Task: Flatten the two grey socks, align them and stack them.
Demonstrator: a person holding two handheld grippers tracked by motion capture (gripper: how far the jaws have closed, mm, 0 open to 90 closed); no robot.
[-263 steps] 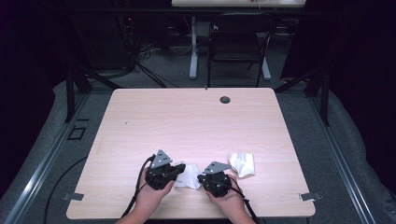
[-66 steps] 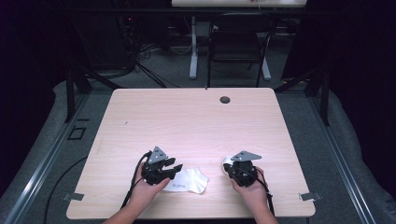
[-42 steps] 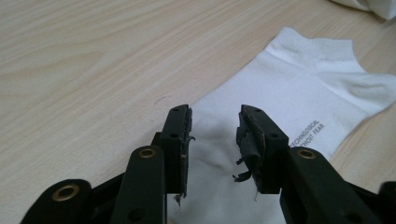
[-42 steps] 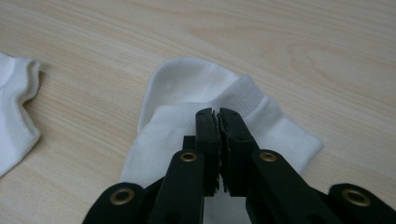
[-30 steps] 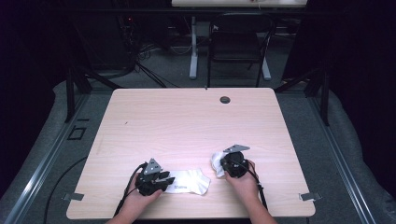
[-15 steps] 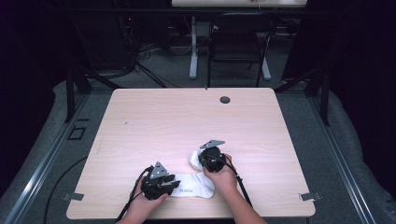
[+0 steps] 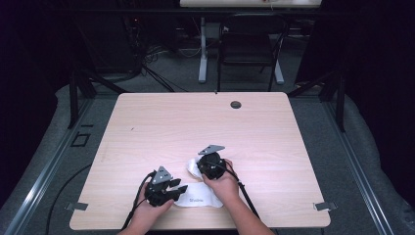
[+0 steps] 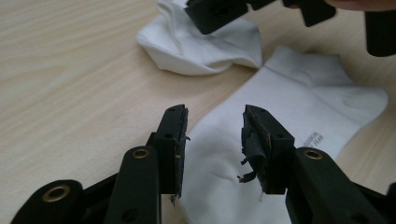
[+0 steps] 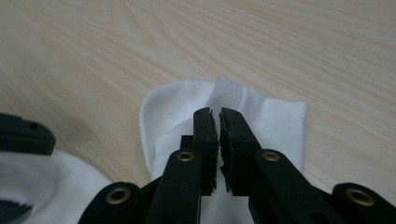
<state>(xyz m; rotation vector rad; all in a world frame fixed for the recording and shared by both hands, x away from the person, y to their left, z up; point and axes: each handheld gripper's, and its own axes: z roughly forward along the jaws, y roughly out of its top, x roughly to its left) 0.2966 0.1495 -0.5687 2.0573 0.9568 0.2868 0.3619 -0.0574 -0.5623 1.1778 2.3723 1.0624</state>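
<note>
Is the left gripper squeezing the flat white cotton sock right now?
No: in the left gripper view the left gripper has its jaws apart, and the flat white cotton sock lies on the table between them, unpinched.

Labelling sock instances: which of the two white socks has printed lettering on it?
The sock lying flat near the table's front edge, under the left gripper: small grey print shows near its far end. The bunched sock beyond it, under the right gripper, shows none.
</note>
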